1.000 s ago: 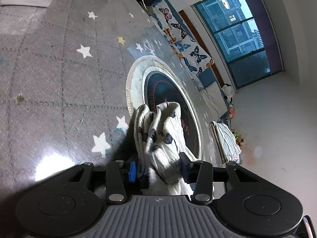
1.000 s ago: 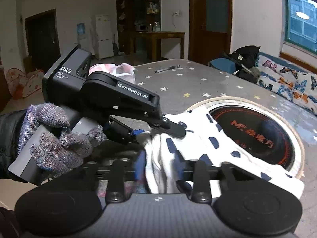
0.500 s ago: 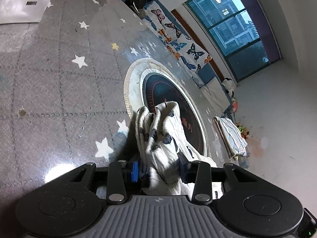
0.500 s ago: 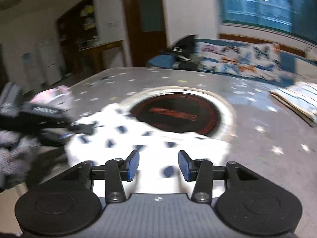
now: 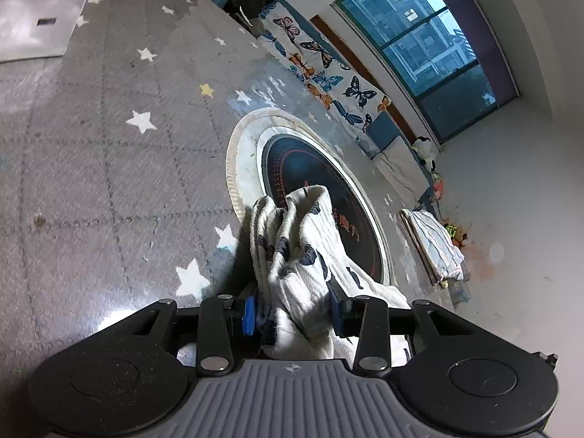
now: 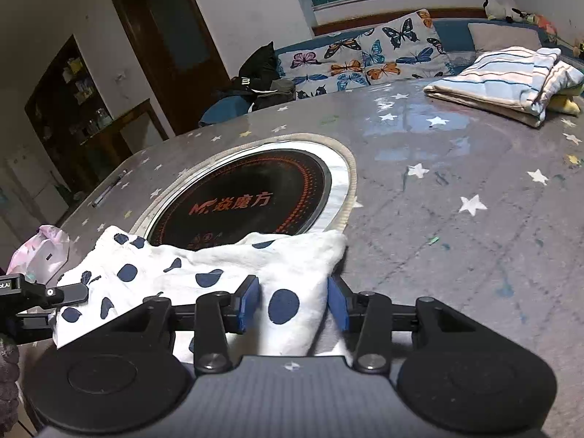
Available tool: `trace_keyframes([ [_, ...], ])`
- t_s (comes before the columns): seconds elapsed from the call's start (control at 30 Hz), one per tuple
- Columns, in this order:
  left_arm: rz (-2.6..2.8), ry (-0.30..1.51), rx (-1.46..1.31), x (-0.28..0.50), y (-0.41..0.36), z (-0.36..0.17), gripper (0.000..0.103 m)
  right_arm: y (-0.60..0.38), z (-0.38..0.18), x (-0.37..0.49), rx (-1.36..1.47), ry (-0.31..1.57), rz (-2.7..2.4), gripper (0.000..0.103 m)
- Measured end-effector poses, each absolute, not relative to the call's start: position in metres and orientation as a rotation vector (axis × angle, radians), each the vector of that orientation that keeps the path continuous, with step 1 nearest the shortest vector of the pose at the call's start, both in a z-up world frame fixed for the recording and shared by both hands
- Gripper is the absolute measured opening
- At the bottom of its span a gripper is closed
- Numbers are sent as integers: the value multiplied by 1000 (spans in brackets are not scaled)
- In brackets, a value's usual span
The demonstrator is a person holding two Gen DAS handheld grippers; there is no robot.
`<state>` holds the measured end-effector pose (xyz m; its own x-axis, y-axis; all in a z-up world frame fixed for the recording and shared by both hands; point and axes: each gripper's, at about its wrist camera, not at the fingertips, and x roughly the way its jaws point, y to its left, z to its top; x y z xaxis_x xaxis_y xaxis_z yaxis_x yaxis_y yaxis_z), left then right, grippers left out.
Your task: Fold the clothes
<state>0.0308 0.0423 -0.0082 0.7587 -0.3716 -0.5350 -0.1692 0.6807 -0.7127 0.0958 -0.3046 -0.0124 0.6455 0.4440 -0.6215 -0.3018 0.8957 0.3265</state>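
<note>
A white cloth with dark blue spots (image 6: 204,273) lies along the near edge of the grey star-patterned table (image 6: 456,255), partly over the round black hob (image 6: 248,197). My left gripper (image 5: 292,312) is shut on a thick bunch of this cloth (image 5: 292,248), which rises between its blue pads. In the right wrist view the left gripper (image 6: 47,294) sits at the cloth's left end. My right gripper (image 6: 294,304) stands open around the cloth's right corner, its pads either side of the fabric with a slight gap on the right.
A folded striped stack (image 6: 503,76) lies at the table's far right. A pen (image 6: 109,189) and a pink-white bag (image 6: 40,252) are on the left side. Beyond the table is a butterfly-print sofa (image 6: 365,54). A gloved hand (image 6: 7,357) shows at the left edge.
My right gripper let go near the left gripper, swung right along the cloth and now straddles its right corner. The left gripper keeps its hold, barely moved.
</note>
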Motion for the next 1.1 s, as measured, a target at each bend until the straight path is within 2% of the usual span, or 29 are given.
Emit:
trace_keyframes([
  [0.13,-130,718,-817,32,41,-6,40,-305,-12,94,233,758,421,16],
  [0.23,-144,711,-793,34,36,1,38,-308,-6,87,247,727,423,8],
  [0.5,-220,698,-698,56,6,30,37,-329,28,76,229,613,378,7],
  [0.8,-321,713,-616,102,-61,50,36,-383,66,91,151,539,266,7],
  [1.1,-380,756,-592,153,-128,46,36,-429,65,124,125,554,170,7],
])
